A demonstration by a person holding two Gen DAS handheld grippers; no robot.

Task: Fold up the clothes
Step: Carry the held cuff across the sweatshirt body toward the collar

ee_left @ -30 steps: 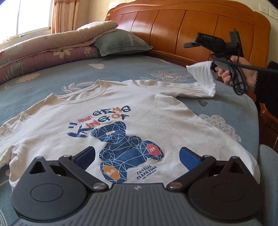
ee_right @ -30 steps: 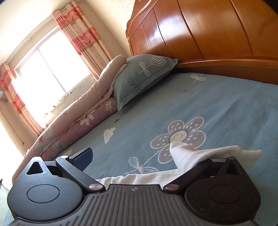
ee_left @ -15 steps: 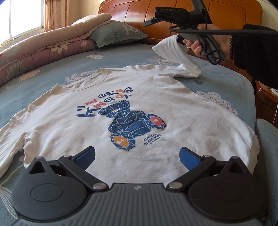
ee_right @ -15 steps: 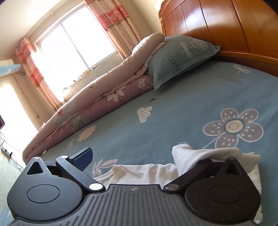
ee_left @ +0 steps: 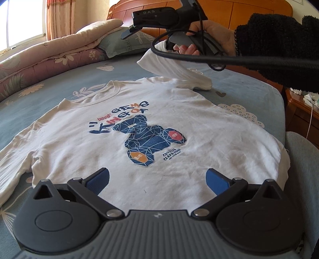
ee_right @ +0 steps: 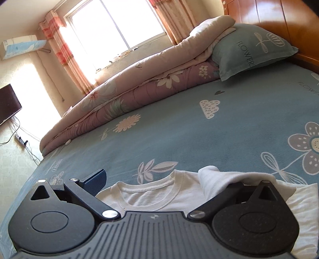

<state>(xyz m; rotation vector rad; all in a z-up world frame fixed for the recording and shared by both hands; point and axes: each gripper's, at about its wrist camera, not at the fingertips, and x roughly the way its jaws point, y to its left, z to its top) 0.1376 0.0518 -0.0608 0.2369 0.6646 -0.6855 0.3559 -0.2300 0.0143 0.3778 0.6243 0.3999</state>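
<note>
Change: across the last second the right tool [ee_left: 131, 32] lifts the T-shirt's right sleeve [ee_left: 175, 69] off the bed and carries it left, toward the shirt's middle; the sleeve now hangs in an arc above the shoulder.
Meaning: I judge this as a sleeve fold under way; the sleeve is not laid down on the chest.
T-shirt [ee_left: 139, 127]: flat on the bed, print up, collar [ee_right: 155, 189] far, hem near; left sleeve spread out flat at the left edge.
Right tool: 1 finger juts out bare, cloth is draped over the other; whether it clamps the sleeve I cannot tell.
Left tool [ee_left: 157, 179]: released, fingers wide apart, hovering over the hem, holding nothing.
Surface: blue flowered bedsheet [ee_right: 179, 123], soft, so cloth can drag and wrinkle.
Room: folded quilt [ee_right: 123, 93] and pillow [ee_right: 251, 47] far, wooden headboard [ee_left: 249, 12], sunlit window [ee_right: 119, 24] with curtains.
</note>
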